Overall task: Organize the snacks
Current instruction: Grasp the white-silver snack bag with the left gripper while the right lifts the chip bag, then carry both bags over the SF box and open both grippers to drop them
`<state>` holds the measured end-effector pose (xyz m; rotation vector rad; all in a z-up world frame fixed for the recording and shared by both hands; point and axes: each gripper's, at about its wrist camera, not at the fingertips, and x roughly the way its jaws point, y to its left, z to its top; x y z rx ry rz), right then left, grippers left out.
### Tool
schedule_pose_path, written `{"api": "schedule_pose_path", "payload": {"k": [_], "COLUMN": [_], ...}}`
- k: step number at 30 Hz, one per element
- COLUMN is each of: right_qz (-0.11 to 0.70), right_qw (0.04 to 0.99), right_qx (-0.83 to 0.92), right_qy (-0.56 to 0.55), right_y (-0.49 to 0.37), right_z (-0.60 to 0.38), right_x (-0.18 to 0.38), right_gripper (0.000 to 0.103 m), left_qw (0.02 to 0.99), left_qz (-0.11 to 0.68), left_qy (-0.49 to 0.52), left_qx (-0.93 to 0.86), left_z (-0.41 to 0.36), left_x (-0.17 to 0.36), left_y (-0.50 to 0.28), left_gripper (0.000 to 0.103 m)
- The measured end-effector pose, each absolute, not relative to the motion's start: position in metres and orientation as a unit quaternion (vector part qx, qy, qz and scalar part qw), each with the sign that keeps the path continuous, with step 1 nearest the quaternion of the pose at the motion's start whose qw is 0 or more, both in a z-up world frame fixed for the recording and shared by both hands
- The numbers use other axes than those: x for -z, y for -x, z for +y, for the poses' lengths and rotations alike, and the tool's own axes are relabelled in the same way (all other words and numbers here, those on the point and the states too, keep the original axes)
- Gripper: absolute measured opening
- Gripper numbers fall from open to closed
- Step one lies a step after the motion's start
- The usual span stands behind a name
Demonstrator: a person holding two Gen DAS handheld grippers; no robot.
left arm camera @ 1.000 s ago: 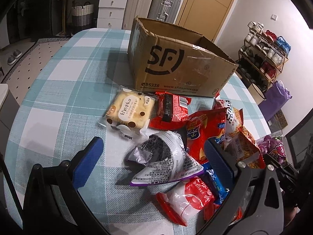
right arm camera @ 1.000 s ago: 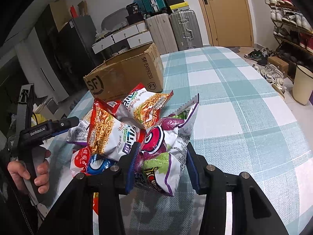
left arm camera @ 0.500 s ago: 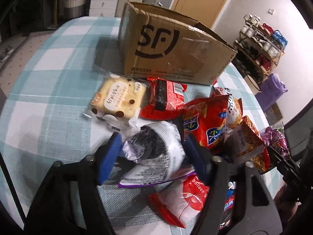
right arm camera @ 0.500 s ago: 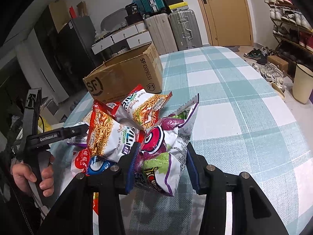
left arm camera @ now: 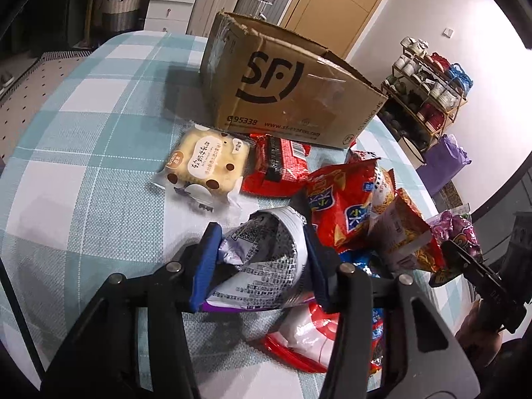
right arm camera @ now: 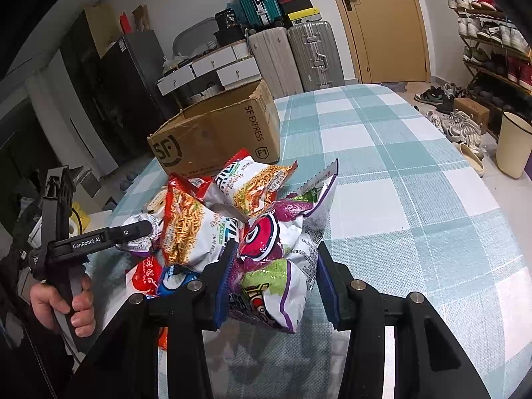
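Both hand-held grippers loaded, snacks still on worktop.
Left hand-held gripper (left arm camera: 259,259), jaws just closing, clamps silver packet (left arm camera: 266,262); right (right arm camera: 276,282) grips purple bag (right arm camera: 276,266). Lift clear, carry to far cardboard box (left arm camera: 292,89).

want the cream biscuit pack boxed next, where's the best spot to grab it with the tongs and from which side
Probably best to take the cream biscuit pack across its two long edges at mid-body, coming from above on the open tablecloth side. It lies flat and unburied there. Its other edge sits right beside the red packet, and the cardboard box stands just behind, leaving little room.
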<state>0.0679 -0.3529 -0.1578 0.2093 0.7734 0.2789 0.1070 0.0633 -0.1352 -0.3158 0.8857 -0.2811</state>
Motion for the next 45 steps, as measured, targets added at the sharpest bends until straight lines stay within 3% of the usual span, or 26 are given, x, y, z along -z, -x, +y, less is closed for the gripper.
{"api": "schedule_pose_path", "payload": {"k": [26, 45], "right_qz": [0.318, 0.311], "right_qw": [0.922, 0.911], "right_qx": [-0.201, -0.257], "right_qy": [-0.094, -0.083], "right_y": [-0.044, -0.128], "right_z": [-0.327, -0.292], "right_x": [0.091, 0.035], "right_gripper": [0.045, 0.045], "left_qw": [0.915, 0.923], "left_qz": [0.342, 0.322], "left_qy": [0.144, 0.129], "left_qx": [0.157, 0.168], "left_z": [0.068, 0.061], "left_x": [0.045, -0.038], "left_y": [-0.066, -0.141], "left_gripper": [0.046, 0.046]}}
